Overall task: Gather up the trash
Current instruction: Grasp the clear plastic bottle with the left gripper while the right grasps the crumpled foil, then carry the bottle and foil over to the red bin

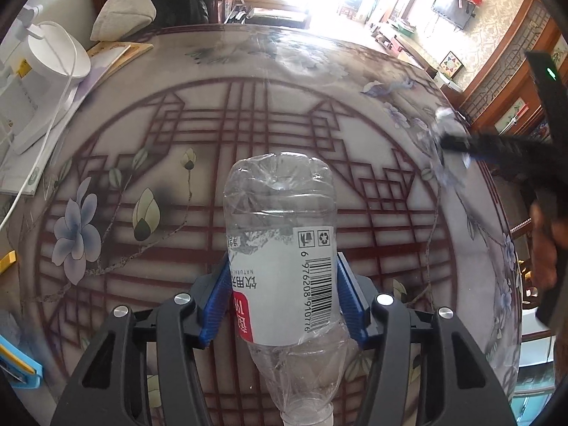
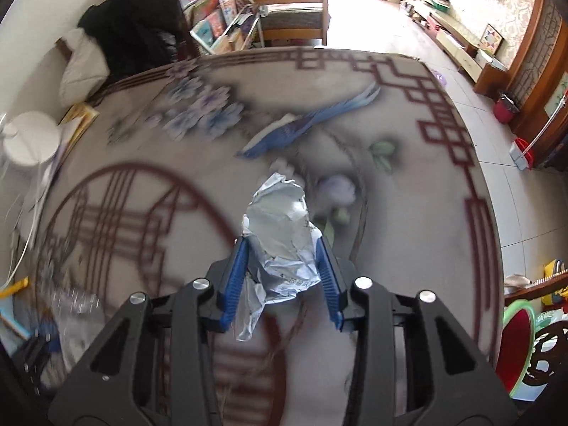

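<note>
Left claw clamped on a crushed clear plastic water bottle, blue pads pressing both sides of the white label with barcode; bottle base pointing away from the camera, neck toward it, held above the table. Right claw closed on a crumpled silver foil wrapper, pads touching both sides of the wad, loose foil sticking out past the fingertips and hanging below the left pad. In the left wrist view, right claw visible at the right edge of the table, gripping the same foil wrapper, with a hand on the handle behind it. Table covered by a printed cloth: dark red lattice circle, pale blue flowers, a blue bird near the far side. White desk lamp with a white cable on the left side of the table, resting on books. Right wrist view motion-blurred; left claw and bottle just a smear at lower left. Red bin on the floor well beyond the table.
</note>
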### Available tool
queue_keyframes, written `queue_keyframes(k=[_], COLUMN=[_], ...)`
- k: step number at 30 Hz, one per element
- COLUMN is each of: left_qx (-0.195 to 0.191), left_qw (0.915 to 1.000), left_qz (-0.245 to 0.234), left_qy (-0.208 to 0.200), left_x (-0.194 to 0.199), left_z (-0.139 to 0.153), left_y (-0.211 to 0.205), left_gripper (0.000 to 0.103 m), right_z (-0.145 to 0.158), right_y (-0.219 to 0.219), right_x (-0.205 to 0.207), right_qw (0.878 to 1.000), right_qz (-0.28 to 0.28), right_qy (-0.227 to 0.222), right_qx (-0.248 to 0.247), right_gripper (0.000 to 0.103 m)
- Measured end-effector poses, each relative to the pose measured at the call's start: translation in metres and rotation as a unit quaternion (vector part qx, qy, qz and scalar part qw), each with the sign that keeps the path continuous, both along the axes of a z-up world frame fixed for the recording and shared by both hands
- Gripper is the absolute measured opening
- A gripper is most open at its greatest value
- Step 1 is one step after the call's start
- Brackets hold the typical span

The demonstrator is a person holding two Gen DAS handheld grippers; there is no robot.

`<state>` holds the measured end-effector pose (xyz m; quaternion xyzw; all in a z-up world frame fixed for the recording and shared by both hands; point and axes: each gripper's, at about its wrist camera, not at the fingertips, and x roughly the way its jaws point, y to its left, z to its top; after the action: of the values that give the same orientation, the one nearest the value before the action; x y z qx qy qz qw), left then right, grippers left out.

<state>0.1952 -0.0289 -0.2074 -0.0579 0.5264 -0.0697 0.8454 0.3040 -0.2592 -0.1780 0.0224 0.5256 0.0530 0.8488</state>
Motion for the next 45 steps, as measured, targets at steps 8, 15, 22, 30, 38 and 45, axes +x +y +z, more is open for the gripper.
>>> queue_keyframes(k=[8, 15, 22, 30, 38, 45], left_qx=[0.006, 0.005, 0.002, 0.002, 0.002, 0.004], left_qw=[0.9996, 0.9986, 0.9968, 0.9952, 0.9933, 0.9914], left_qz=[-0.007, -0.010, -0.011, -0.021, -0.049, -0.073], left_qy=[-0.027, -0.052, -0.079, -0.096, -0.105, -0.108], left_x=[-0.023, -0.050, -0.076, -0.093, -0.100, -0.103], left_z=[0.026, 0.053, 0.075, 0.090, 0.099, 0.103], left_y=[-0.005, -0.010, -0.014, -0.023, -0.046, -0.072], left_gripper=[0.052, 0.052, 0.052, 0.052, 0.052, 0.052], right_z=[0.014, 0.040, 0.061, 0.081, 0.090, 0.095], right_y=[0.010, 0.015, 0.025, 0.019, 0.003, -0.018], right_x=[-0.116, -0.179, -0.209, -0.232, -0.249, -0.259], right_qw=[1.000, 0.999, 0.999, 0.997, 0.996, 0.994], right_qz=[0.011, -0.018, -0.008, -0.015, -0.033, -0.053], right_qy=[0.003, -0.010, -0.038, -0.066, -0.081, -0.089], right_qx=[-0.011, 0.028, 0.031, 0.029, 0.027, 0.025], right_gripper=[0.039, 0.039, 0.039, 0.039, 0.039, 0.039])
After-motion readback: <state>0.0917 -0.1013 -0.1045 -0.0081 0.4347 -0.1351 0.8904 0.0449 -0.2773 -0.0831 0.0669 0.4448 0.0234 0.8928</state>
